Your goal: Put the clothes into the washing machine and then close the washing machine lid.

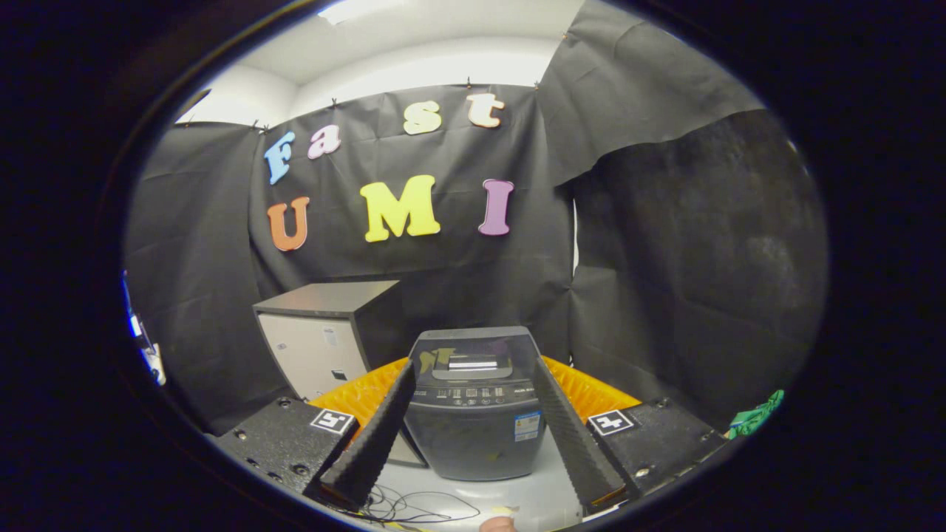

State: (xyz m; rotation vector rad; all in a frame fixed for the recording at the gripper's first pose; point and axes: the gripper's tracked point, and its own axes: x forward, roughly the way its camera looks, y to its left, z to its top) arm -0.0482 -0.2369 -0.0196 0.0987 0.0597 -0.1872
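Note:
A small dark grey top-loading washing machine [473, 443] stands on a pale floor, just ahead of the fingers and framed between them. Its glossy lid [473, 347] lies flat on top, with a control panel along the front edge. My gripper [473, 363] is open, with the fingers spread about as wide as the machine and nothing held between them. A bunched green cloth [754, 417] lies far off to the right, beyond the right finger and away from the machine.
A ridged orange surface [584, 391] spreads out behind the machine on both sides. A grey cabinet [325, 332] stands to the left behind it. Thin cables [414, 506] trail on the floor in front of the machine. Black cloth walls close the booth.

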